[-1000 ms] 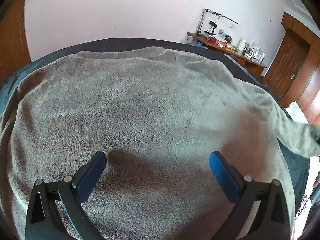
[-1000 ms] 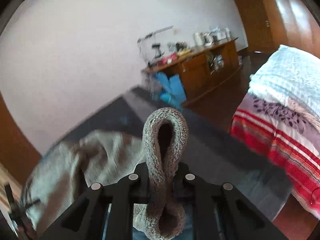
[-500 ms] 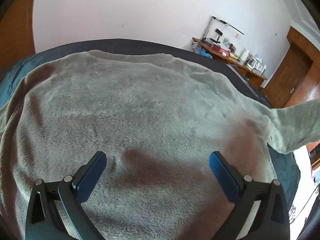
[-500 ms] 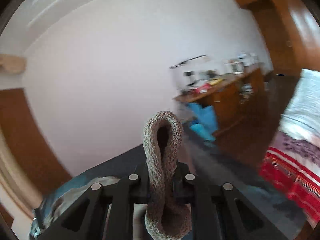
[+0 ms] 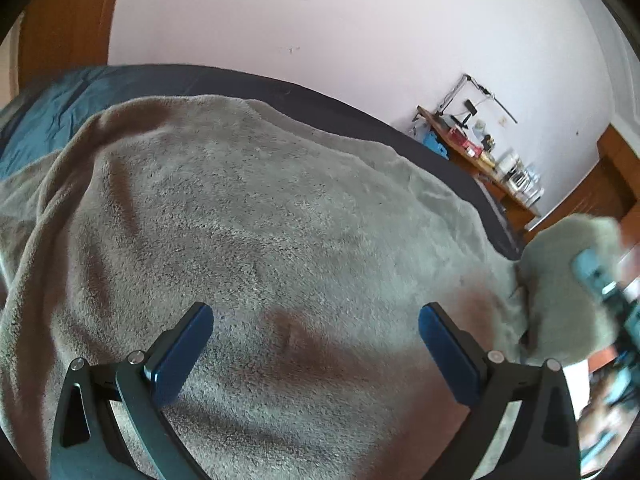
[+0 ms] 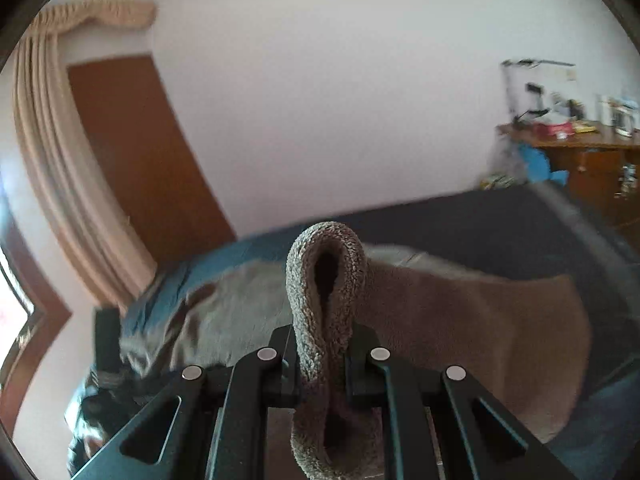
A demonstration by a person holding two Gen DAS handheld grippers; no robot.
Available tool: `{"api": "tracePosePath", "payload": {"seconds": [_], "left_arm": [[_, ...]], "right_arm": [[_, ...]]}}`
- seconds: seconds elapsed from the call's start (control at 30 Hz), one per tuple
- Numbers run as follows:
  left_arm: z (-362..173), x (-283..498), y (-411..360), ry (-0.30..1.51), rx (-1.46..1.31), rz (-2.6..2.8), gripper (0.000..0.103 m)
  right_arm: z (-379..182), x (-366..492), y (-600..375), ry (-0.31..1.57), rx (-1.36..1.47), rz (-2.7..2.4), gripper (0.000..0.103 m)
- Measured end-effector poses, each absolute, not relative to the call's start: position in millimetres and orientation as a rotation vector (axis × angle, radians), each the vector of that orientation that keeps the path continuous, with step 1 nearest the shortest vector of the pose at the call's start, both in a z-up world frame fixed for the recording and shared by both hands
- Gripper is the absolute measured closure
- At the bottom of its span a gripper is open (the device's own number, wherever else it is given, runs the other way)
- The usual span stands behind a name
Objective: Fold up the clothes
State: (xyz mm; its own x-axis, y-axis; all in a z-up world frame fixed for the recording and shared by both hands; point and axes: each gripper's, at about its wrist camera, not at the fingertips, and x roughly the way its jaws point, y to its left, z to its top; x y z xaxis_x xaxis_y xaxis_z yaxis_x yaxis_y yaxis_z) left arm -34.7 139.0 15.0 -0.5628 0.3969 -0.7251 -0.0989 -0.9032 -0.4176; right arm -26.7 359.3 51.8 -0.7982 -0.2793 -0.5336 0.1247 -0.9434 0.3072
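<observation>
Dark blue bedding (image 5: 248,80) carries a grey fleece garment (image 5: 260,220) spread across it, the left gripper (image 5: 316,344) hovering spread wide above it, while toward three o'clock the right gripper (image 6: 324,360) pinches its looped edge (image 6: 326,264).

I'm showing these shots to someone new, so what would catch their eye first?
First, the loop of fuzzy grey fabric pinched in the shut right tool, standing up dead centre of the right wrist view. Next, the big grey fleece garment spread over the dark blue bed, filling the left wrist view, with the open left tool above it holding nothing.
</observation>
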Motion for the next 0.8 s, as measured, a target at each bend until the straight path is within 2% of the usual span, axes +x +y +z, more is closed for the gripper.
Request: {"api": "tracePosePath", "payload": {"seconds": [0.17, 0.23, 0.27, 0.37, 0.6, 0.73, 0.8], "left_arm": [[10.3, -38.2, 133.9, -0.554, -1.311, 2.444, 0.0], [8.0, -39.0, 134.5, -0.567, -1.322, 2.422, 0.0], [7.3, -39.1, 135.4, -0.571, -1.325, 2.413, 0.0], [5.6, -39.7, 138.1, -0.575, -1.327, 2.39, 0.0], [1.3, -41.0, 145.9, -0.552, -1.323, 2.364, 0.0], [-0.2, -40.3, 155.2, -0.528, -1.293, 2.33, 0.0], [0.2, -38.8, 162.0, -0.501, -1.271, 2.309, 0.0]], "right_arm": [[15.1, -47.1, 323.2, -0.25, 1.023, -2.673, 0.087], [0.4, -43.0, 315.2, -0.241, 1.062, -2.629, 0.082], [-6.6, -41.6, 312.3, -0.245, 1.083, -2.605, 0.075], [-22.2, -41.0, 313.0, -0.279, 1.11, -2.553, 0.042], [-30.9, -29.3, 324.8, -0.431, 0.981, -2.471, 0.041], [-29.7, -21.0, 364.6, -0.576, 0.893, -2.644, 0.041], [-22.7, -13.2, 379.3, -0.577, 0.834, -2.768, 0.041]]}}
